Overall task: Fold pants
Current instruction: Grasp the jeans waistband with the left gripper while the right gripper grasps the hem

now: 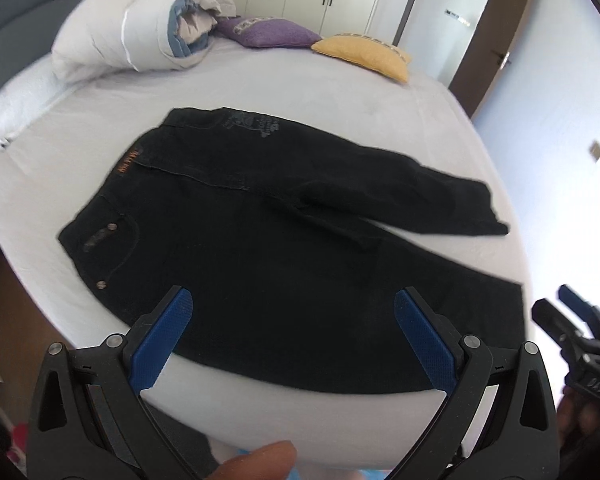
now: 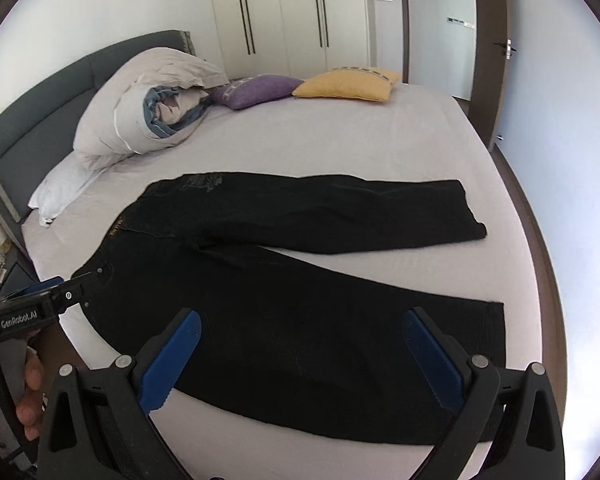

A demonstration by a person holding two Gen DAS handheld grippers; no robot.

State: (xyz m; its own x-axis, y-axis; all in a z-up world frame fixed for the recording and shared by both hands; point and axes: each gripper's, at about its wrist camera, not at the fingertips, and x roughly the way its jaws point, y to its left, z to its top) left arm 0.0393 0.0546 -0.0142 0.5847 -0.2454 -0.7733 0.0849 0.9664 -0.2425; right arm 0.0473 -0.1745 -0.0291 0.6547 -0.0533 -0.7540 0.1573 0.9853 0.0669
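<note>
one pants (image 2: 300,300), two cushions (image 2: 256,90)

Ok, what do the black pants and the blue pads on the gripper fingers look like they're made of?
The black pants look like denim: matte heavy weave, orange topstitching, copper-coloured rivets by the pocket. The blue pads on the right gripper look like moulded rubber or soft plastic, judging by their fine dotted grip texture; which one is unclear.

Pants (image 1: 284,264) blurred, logo unreadable.
</note>
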